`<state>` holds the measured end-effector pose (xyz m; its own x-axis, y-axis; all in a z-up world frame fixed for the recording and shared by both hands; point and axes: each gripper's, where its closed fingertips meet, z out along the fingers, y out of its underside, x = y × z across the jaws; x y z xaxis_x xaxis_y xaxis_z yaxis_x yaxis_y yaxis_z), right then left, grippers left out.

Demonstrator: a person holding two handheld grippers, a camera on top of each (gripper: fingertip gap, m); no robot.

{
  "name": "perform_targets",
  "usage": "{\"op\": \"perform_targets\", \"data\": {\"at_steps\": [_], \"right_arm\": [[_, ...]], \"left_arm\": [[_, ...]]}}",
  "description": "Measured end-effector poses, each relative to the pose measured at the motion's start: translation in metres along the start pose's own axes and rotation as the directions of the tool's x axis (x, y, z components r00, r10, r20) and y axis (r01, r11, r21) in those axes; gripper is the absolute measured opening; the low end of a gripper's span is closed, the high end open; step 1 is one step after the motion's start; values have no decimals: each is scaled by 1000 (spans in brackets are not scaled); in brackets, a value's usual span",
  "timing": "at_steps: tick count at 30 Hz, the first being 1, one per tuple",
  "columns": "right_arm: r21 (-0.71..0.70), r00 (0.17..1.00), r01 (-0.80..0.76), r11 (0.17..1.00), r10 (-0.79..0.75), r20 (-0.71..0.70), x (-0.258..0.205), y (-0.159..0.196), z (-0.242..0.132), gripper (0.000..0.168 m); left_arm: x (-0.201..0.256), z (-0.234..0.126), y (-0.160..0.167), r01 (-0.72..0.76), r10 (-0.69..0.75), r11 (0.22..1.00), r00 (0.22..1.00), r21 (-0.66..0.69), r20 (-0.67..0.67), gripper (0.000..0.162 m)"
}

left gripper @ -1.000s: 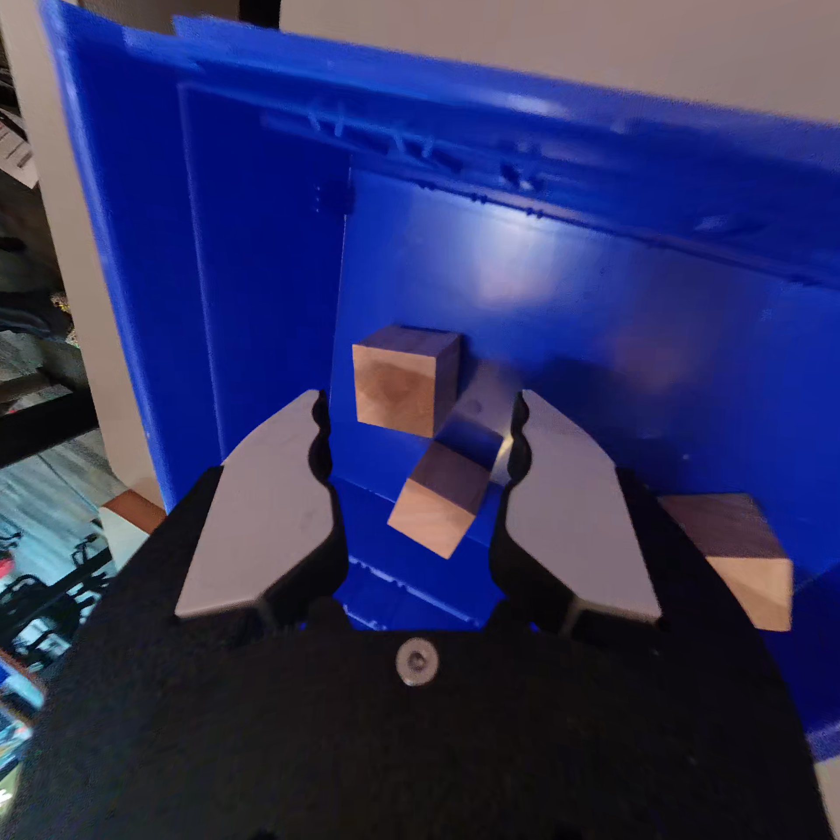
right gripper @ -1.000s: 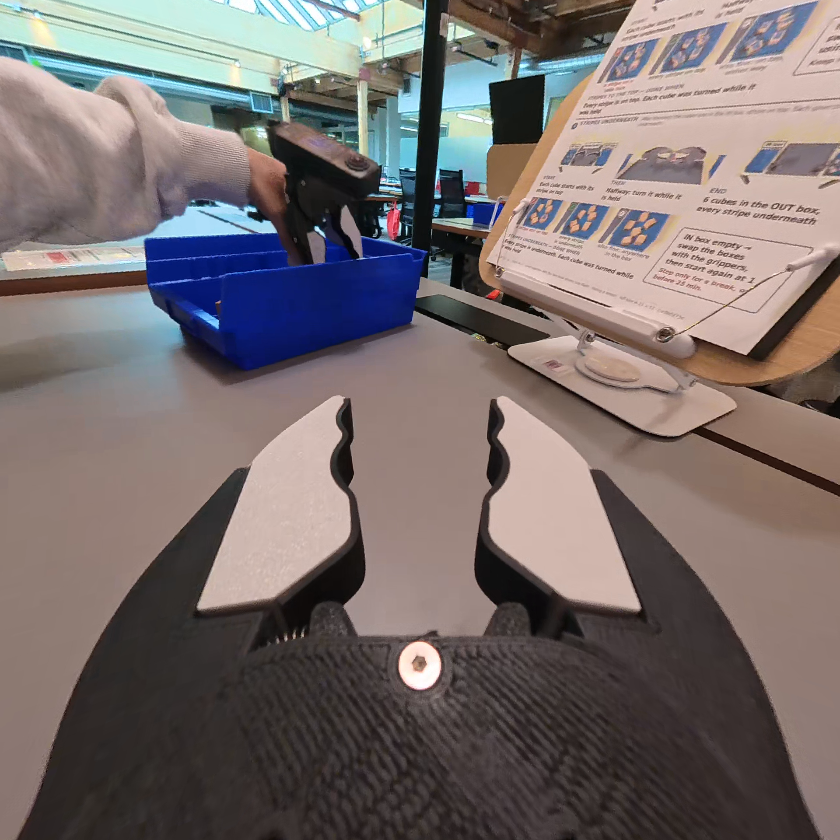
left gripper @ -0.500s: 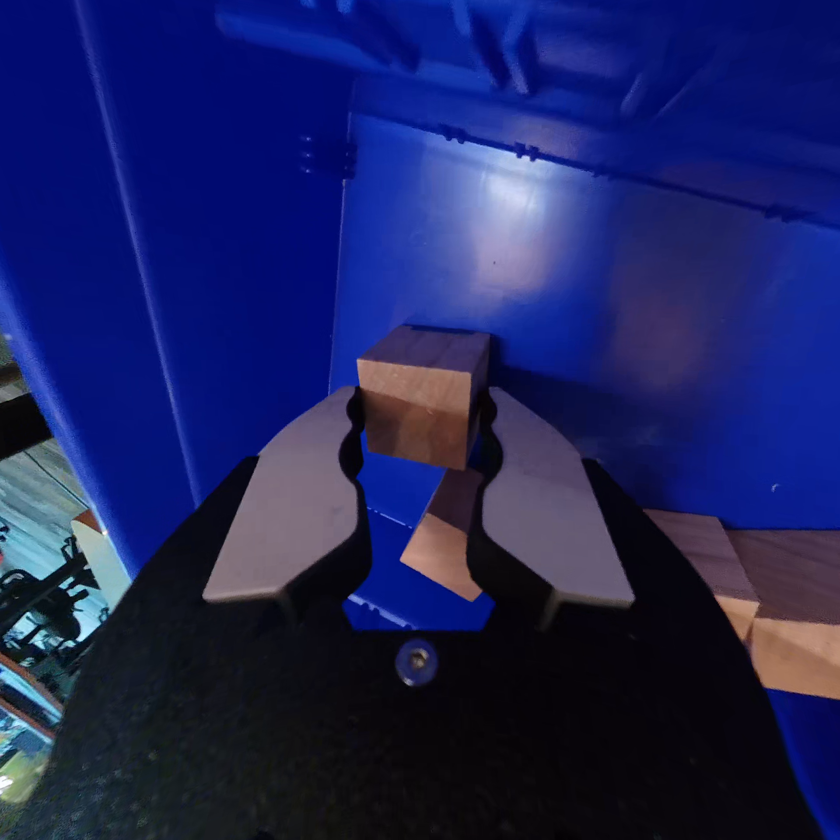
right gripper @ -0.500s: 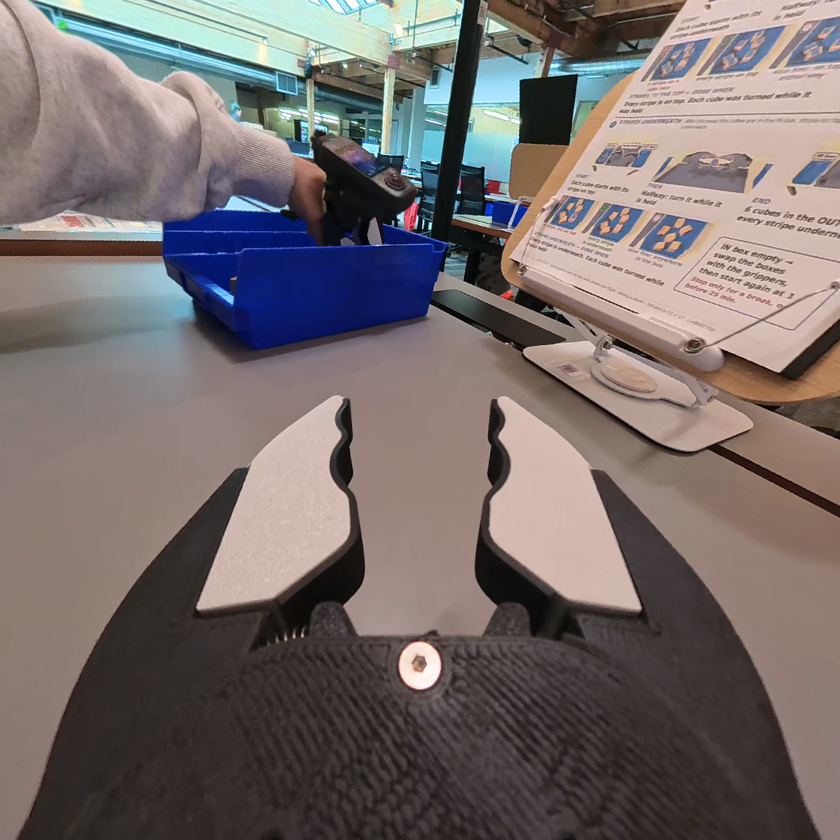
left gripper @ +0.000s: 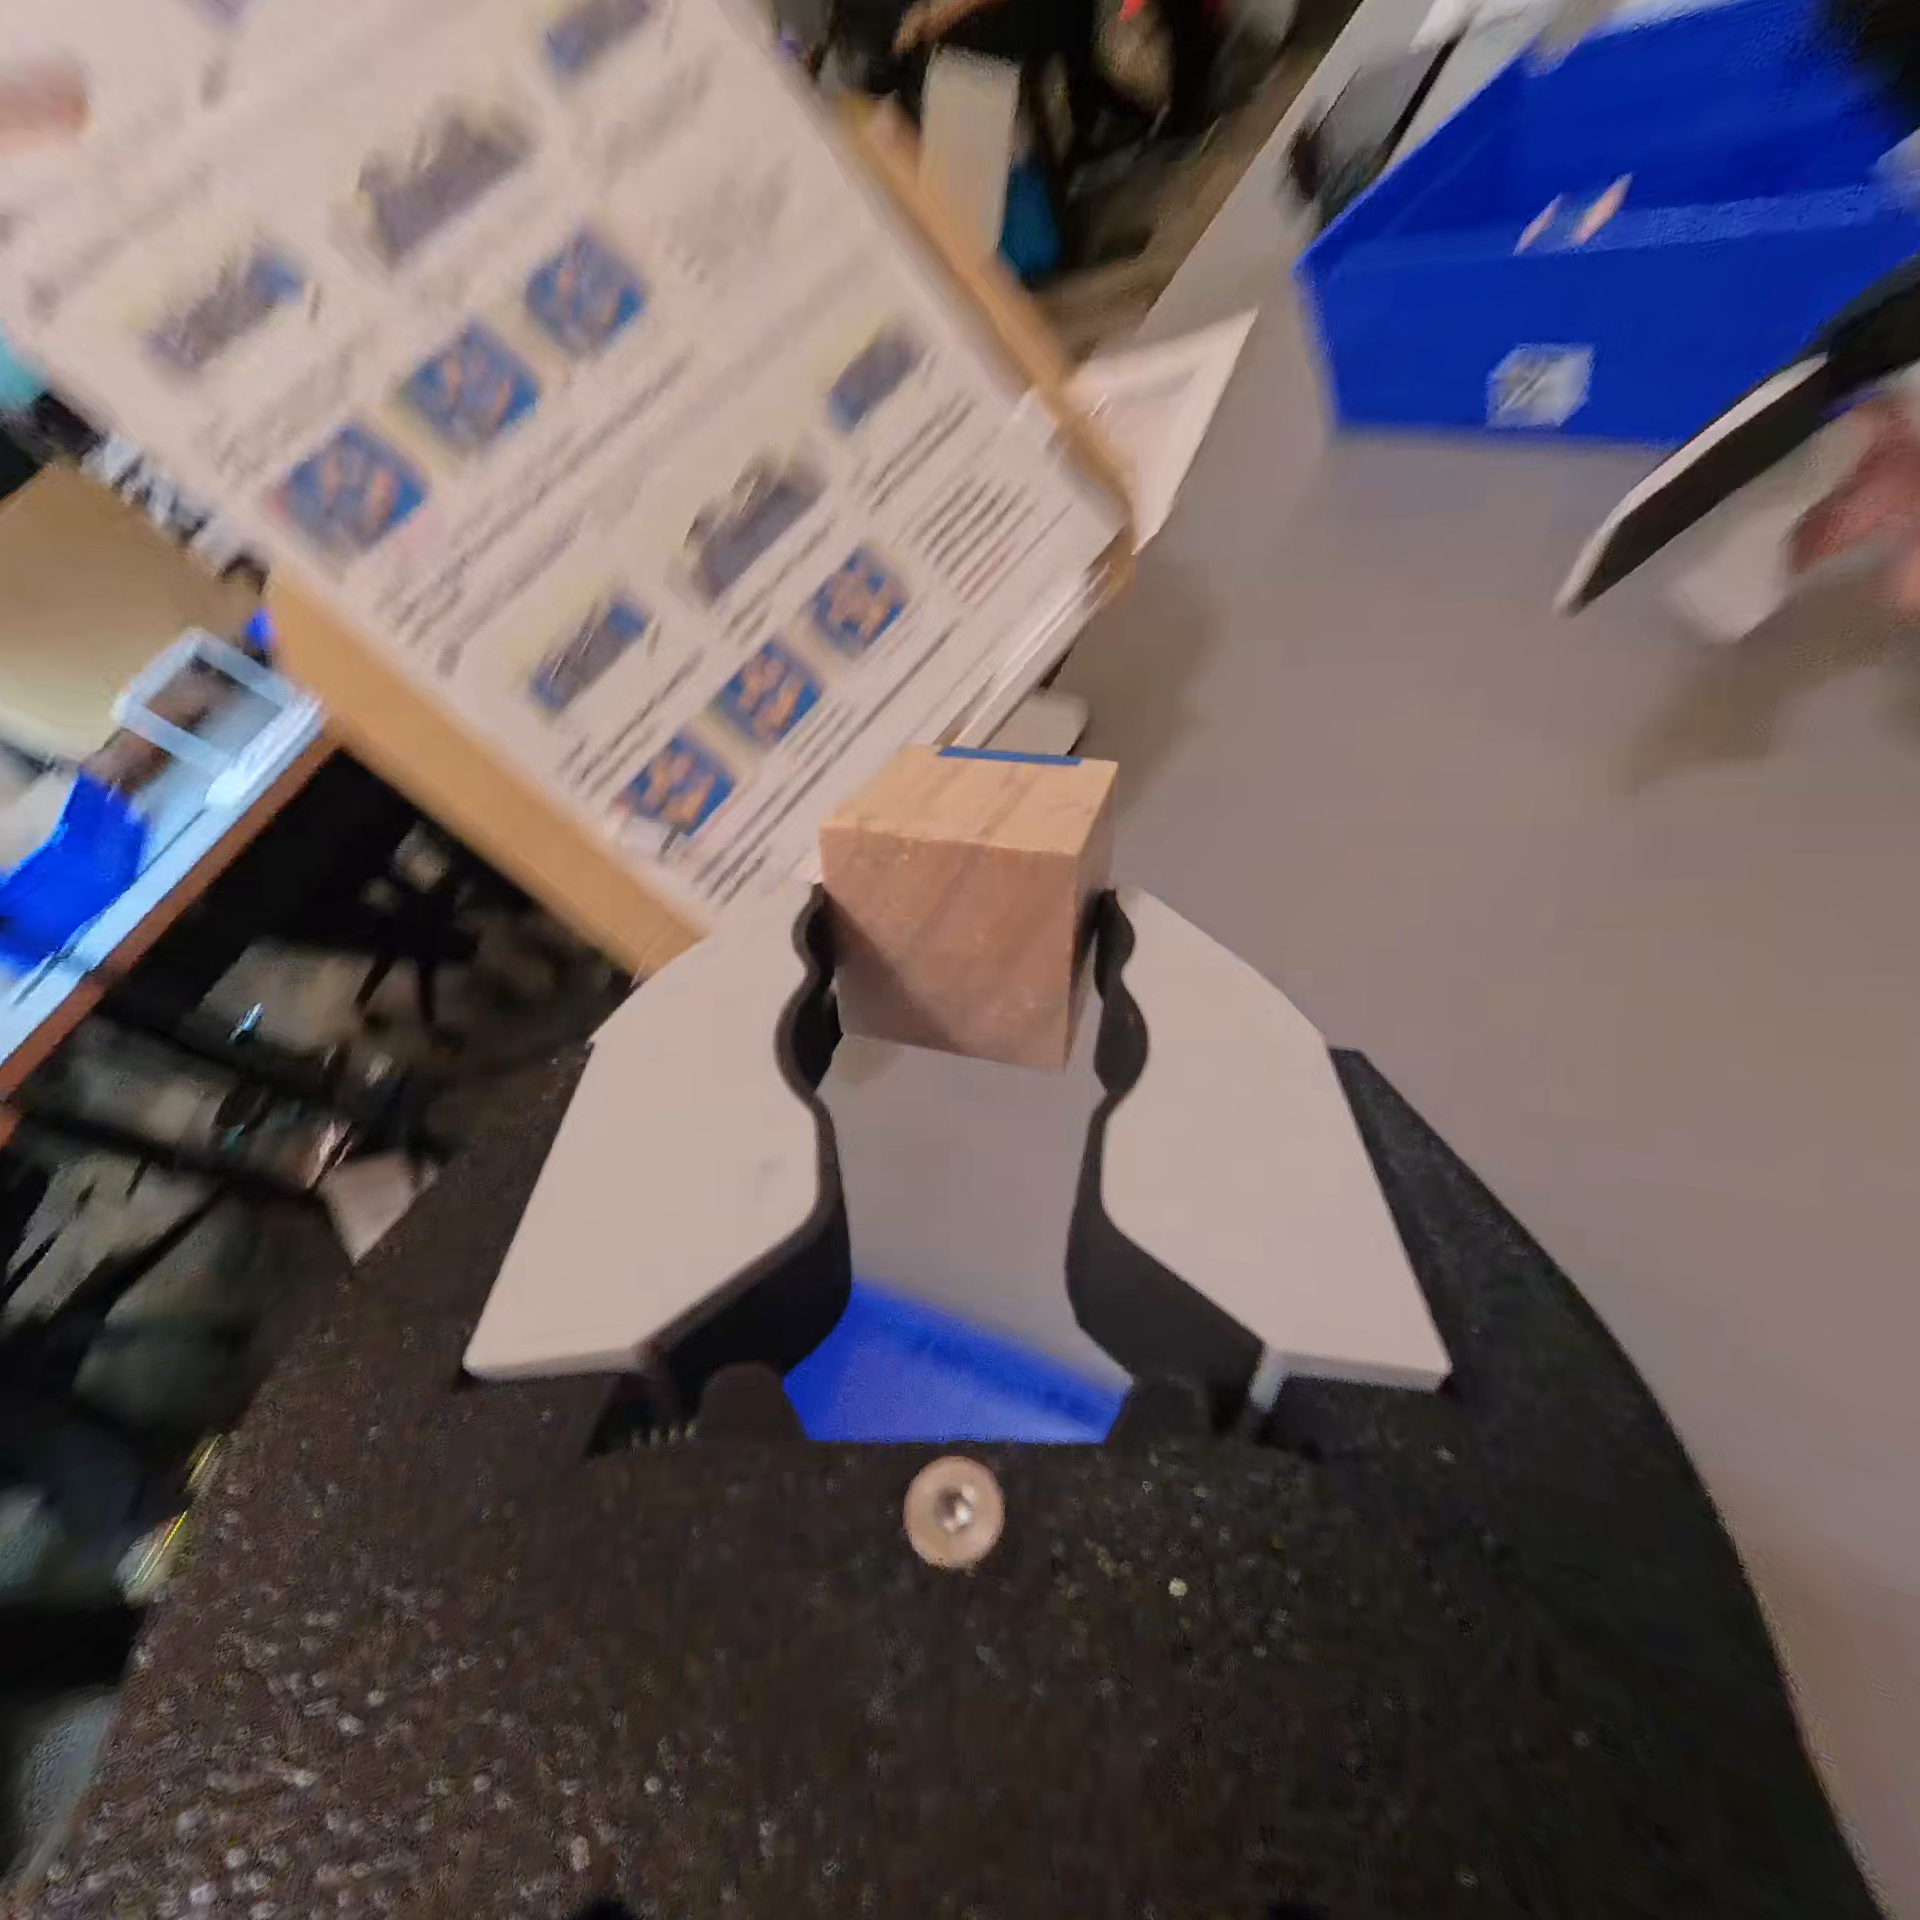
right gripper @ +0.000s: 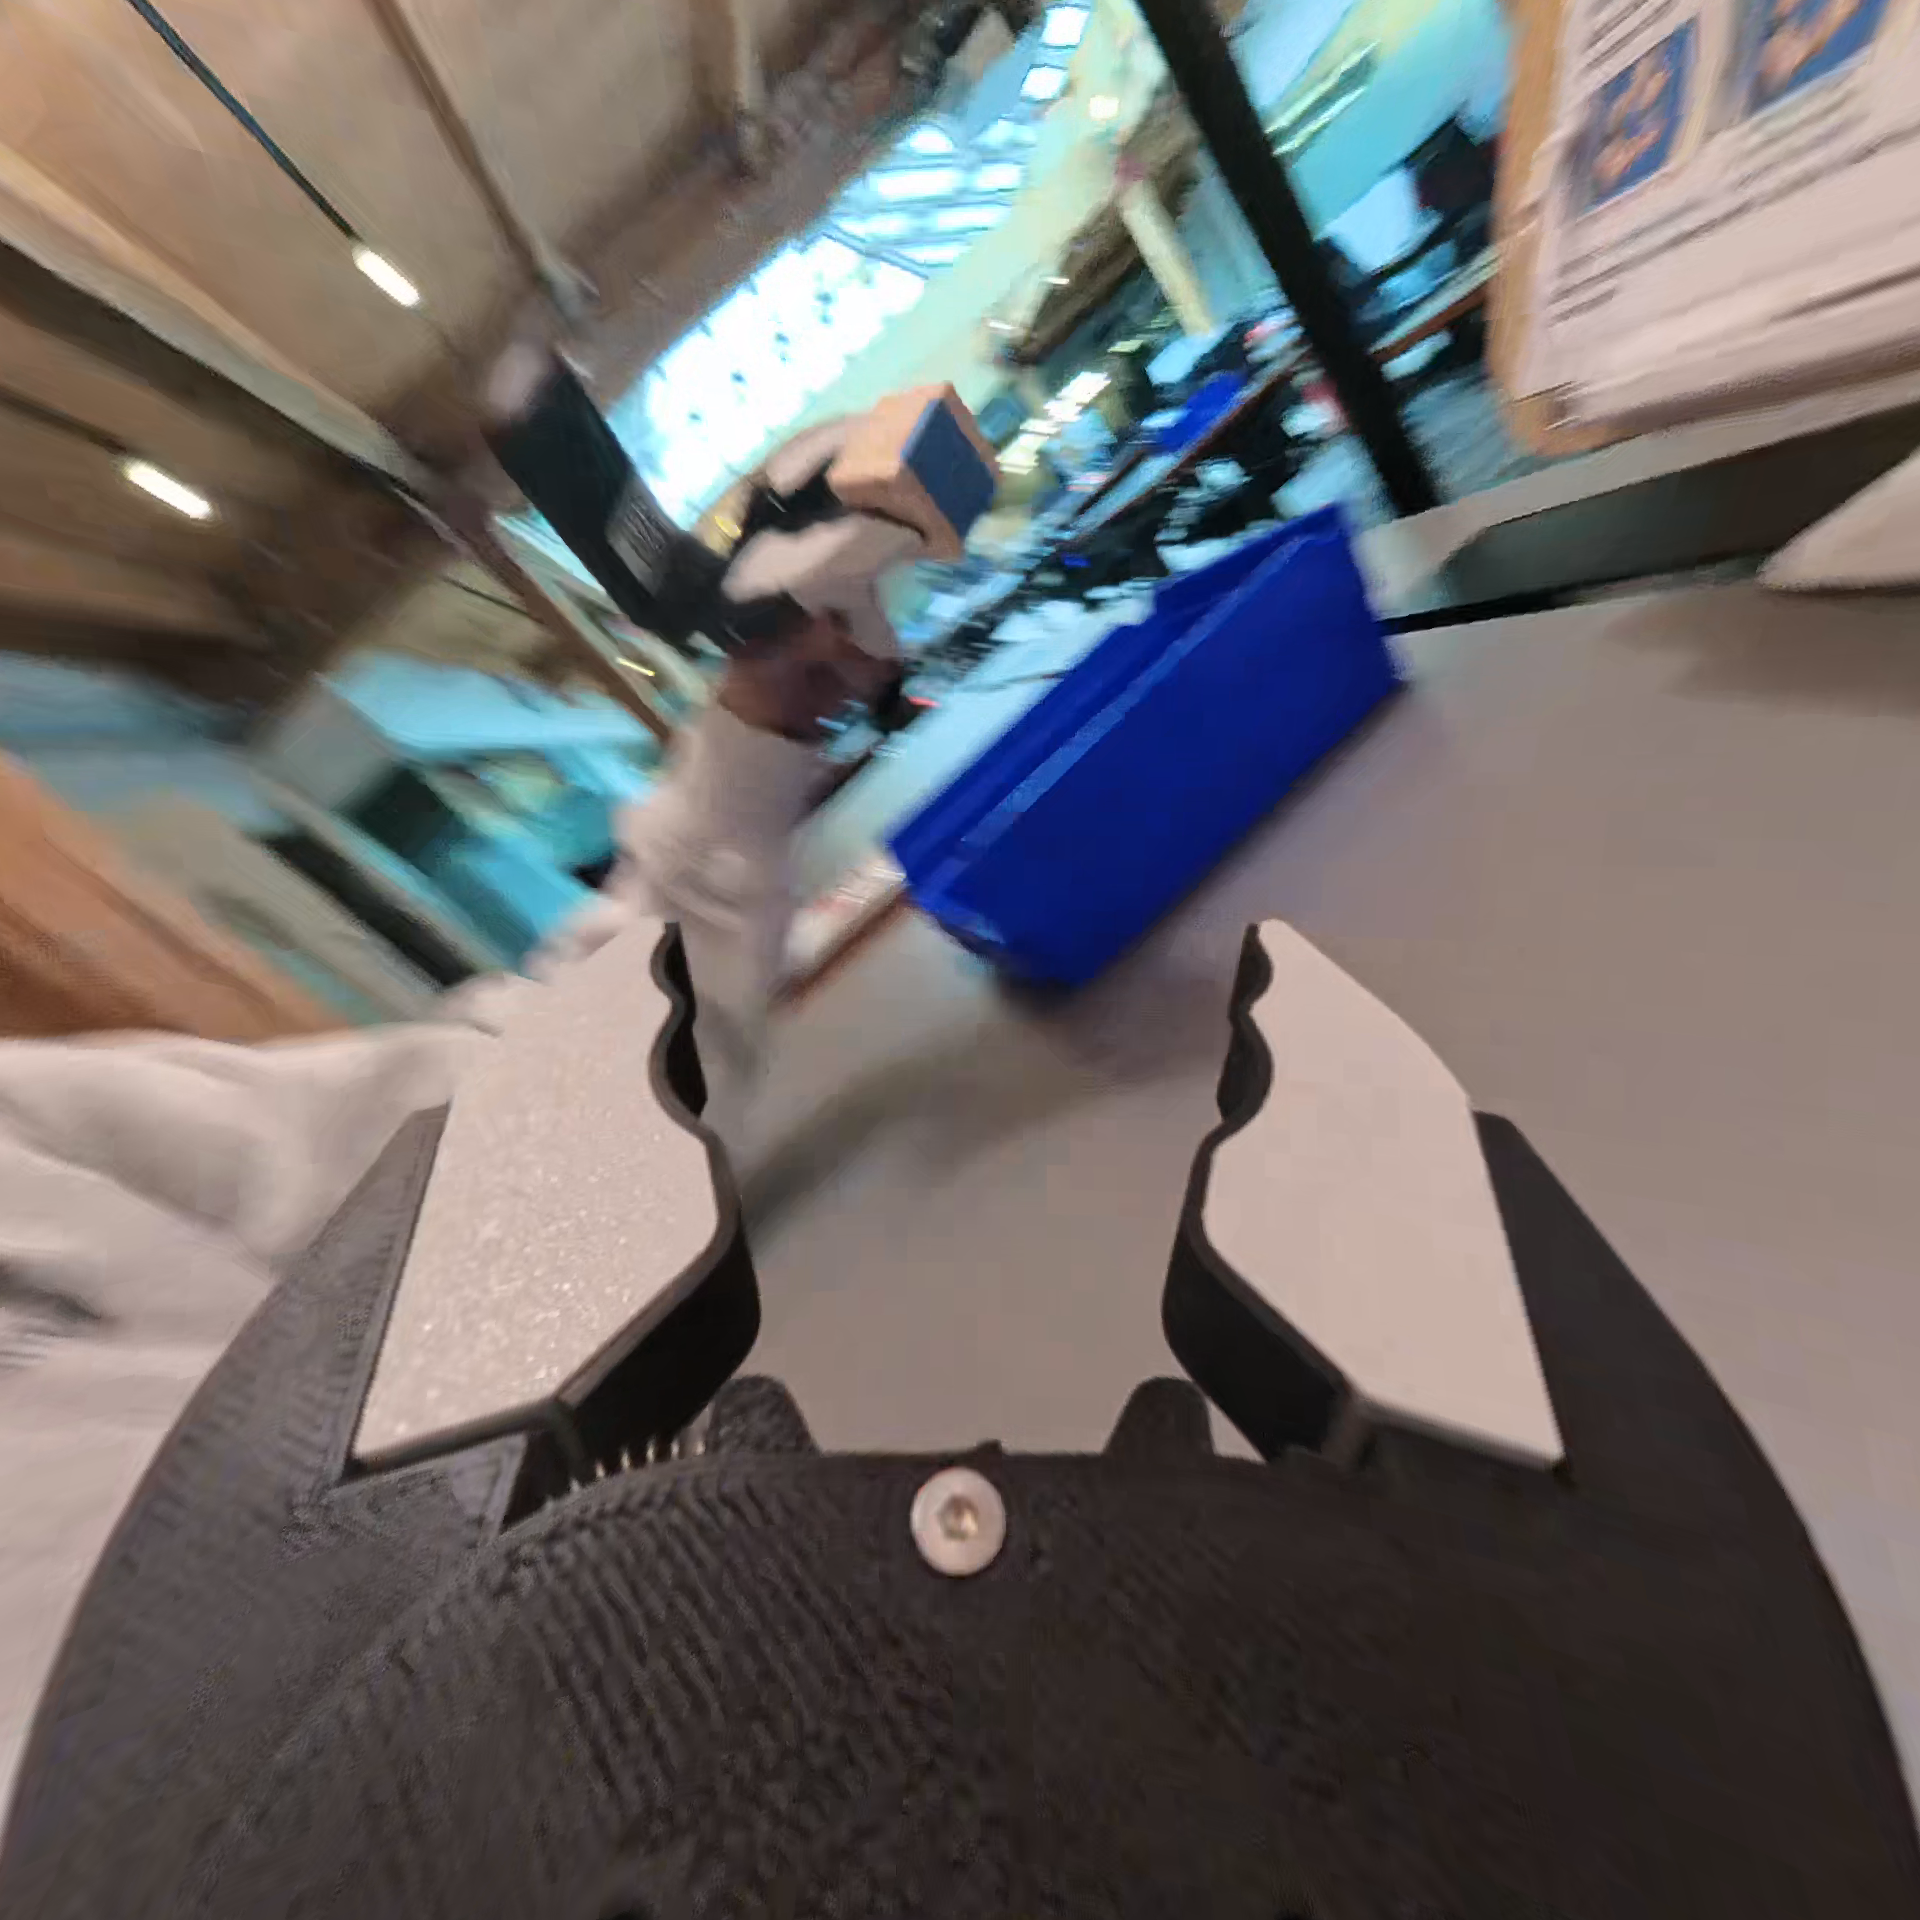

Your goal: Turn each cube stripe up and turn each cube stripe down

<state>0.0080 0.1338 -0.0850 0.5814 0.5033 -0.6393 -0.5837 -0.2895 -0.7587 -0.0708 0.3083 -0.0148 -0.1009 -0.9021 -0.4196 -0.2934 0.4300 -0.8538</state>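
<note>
One cube (left gripper: pixel 961 914) is in my left jaws now, clamped between the two grey tips and held up in the air above the grey desk (left gripper: pixel 1507 935), away from the blue bin (right gripper: pixel 1143 769) that stands further back on it. I judge that the task is only at its beginning for this cube: it is lifted out, but the turning is not yet done, and I cannot see how many other cubes wait in the bin or how many are finished, because the pictures are blurred and the inside of the bin is hidden. My left gripper (left gripper: pixel 961 935) grips the cube by two opposite side faces, near the lower half of the block. My right gripper (right gripper: pixel 961 1029) has its jaws spread wide with nothing between them, and it points toward the cube; I think it is getting ready to take or to help rotate it. The cube is a small block of pale wood with visible grain and sharp edges. In the left wrist view a thin blue line shows only at the far top edge, and in the right wrist view the blue stripe (right gripper: pixel 945 457) covers the face that looks away from the left gripper. A second blue bin (left gripper: pixel 1600 270) stands farther along the desk, and the instruction board (left gripper: pixel 582 416) leans beside it.
</note>
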Motion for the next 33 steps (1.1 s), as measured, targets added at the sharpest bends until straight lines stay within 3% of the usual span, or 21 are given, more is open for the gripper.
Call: {"op": "perform_targets", "data": {"at_steps": [3, 5, 14, 17, 20, 27, 31, 33], "right_arm": [[2, 927, -310, 951, 301, 224, -30, -22, 6, 77], [-18, 881, -399, 917, 389, 269, -39, -32, 11, 75], [-43, 835, -458, 888, 447, 320, -65, -41, 18, 74], [-38, 829, -471, 882, 457, 323, -64, -42, 18, 63], [-50, 833, -477, 878, 469, 295, -59, -37, 19, 47], [-96, 833, -485, 869, 493, 250, -48, -29, 23, 46], [-109, 910, -398, 911, 407, 80, -33, -38, 9, 46], [-107, 948, -318, 942, 317, -33, -25, -55, -12, 46]], "left_arm": [[53, 17, -47, 4, 17, 984, 994, 181, -112, 48], [84, 30, -68, 13, 34, 964, 984, 264, -173, 48], [169, 65, -93, 33, 108, 922, 935, 386, -337, 48], [177, 69, -93, 14, 125, 924, 934, 383, -335, 48], [176, 69, -91, 13, 121, 922, 939, 387, -322, 48], [176, 73, -79, 42, 71, 933, 952, 357, -297, 48], [178, 73, -74, 108, -3, 929, 959, 354, -283, 72], [180, 76, -67, 146, -54, 931, 961, 334, -270, 73]]}}
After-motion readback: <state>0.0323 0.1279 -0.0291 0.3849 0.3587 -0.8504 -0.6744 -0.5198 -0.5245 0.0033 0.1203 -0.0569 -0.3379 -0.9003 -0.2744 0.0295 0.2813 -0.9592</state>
